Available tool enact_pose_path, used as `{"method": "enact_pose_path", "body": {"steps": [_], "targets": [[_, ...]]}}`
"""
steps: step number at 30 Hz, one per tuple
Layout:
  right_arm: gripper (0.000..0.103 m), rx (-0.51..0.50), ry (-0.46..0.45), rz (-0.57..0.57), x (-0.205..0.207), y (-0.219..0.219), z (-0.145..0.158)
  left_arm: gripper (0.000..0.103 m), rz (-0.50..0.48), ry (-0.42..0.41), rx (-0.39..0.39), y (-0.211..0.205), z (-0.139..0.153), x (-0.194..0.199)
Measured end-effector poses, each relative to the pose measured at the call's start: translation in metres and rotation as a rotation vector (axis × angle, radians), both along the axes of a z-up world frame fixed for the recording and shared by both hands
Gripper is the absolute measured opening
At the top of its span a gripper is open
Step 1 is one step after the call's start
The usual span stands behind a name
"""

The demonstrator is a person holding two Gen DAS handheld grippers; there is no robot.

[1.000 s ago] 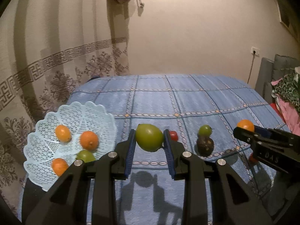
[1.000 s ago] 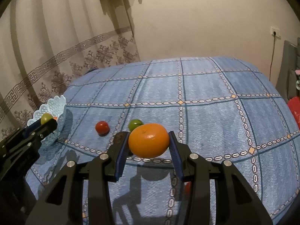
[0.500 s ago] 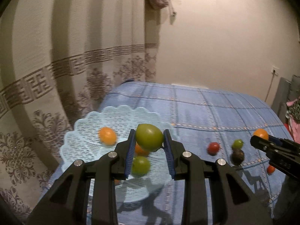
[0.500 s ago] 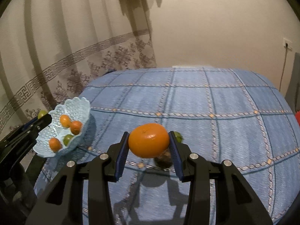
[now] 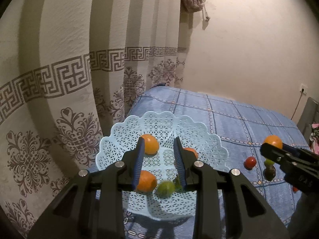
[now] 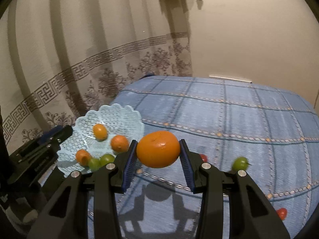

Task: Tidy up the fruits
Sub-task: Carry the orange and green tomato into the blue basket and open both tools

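Observation:
My left gripper (image 5: 158, 145) hangs open over the pale blue lattice basket (image 5: 209, 139), with nothing between its fingers. Below it a blurred green fruit (image 5: 165, 188) lies in the basket beside three oranges (image 5: 149, 144); a second green one shows partly behind the right finger. My right gripper (image 6: 158, 141) is shut on a large orange (image 6: 158, 149), held above the blue checked cloth to the right of the basket (image 6: 127, 115). On the cloth lie a green fruit (image 6: 240, 163), a dark fruit (image 5: 269, 172) and red tomatoes (image 5: 250, 163).
A patterned curtain (image 5: 69, 79) hangs close behind the basket, at the bed's left edge. The blue cloth (image 6: 239, 119) stretches away to the right. Another red tomato (image 6: 281, 213) sits near the front right. A wall socket (image 5: 303, 89) is at the far right.
My left gripper swung left over the basket and opened, and its green fruit dropped into the basket. My right gripper carried the orange left, closer to the basket.

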State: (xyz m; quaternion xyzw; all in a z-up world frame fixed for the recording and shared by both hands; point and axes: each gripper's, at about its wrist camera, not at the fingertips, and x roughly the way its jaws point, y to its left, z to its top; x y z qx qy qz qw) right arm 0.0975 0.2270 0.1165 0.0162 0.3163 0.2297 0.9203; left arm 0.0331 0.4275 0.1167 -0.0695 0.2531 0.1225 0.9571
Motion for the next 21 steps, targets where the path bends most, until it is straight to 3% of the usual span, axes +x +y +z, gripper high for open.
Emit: {"method": "enact_pose_path", "body": {"steps": [5,10,18,19,21], "targets": [[0.042,-0.006,-0.002,0.037,-0.001,0.024,0.001,0.059,0.026,-0.01,-0.045,0.015,0.002,-0.003],[0.042,-0.014,0.005,0.066,-0.001,0.042,-0.002,0.061,0.055,-0.035,-0.08,0.028,0.008,-0.011],[0.043,-0.009,0.047,0.1,0.007,0.06,-0.01,0.086,0.078,-0.063,-0.112,0.037,0.014,-0.018],[0.052,-0.002,0.054,0.103,0.008,0.061,-0.011,0.088,0.081,-0.065,-0.113,0.038,0.014,-0.018],[0.06,0.009,0.039,0.087,0.007,0.059,-0.011,0.09,0.086,-0.068,-0.12,0.039,0.014,-0.017]]}}
